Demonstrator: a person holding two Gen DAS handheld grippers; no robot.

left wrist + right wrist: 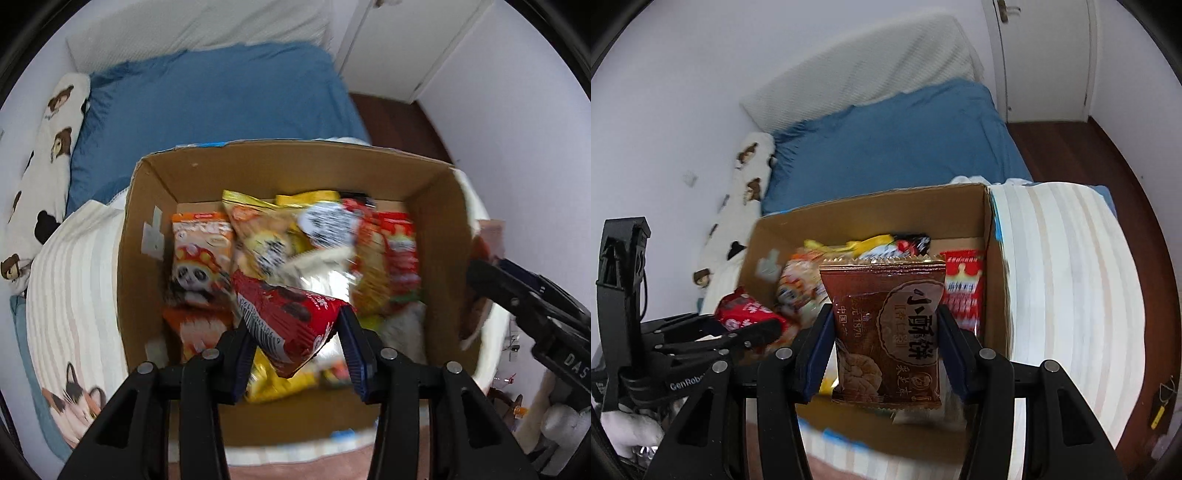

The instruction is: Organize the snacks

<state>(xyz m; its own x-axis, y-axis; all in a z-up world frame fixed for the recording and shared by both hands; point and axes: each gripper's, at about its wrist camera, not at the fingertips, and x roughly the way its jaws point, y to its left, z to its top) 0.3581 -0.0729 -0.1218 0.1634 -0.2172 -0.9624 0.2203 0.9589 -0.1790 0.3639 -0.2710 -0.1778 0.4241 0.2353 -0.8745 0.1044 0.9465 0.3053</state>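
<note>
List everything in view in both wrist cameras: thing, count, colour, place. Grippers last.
cardboard box: one, brown, open, on the bedding
loose snack packets: several, orange, yellow, red, silver, piled inside the box; blur prevents an exact count
red packet: one, held above the box
brown packet: one, held upright above the box
blue sheet: one, on the bed behind the box
striped blanket: one, cream, beside and under the box
animal-print pillow: one, white and brown, along the wall
door: one, white, far corner
wood floor: dark brown, beside the bed
left gripper: black, blue pads, shut on the red packet
right gripper: black, blue pads, shut on the brown packet
</note>
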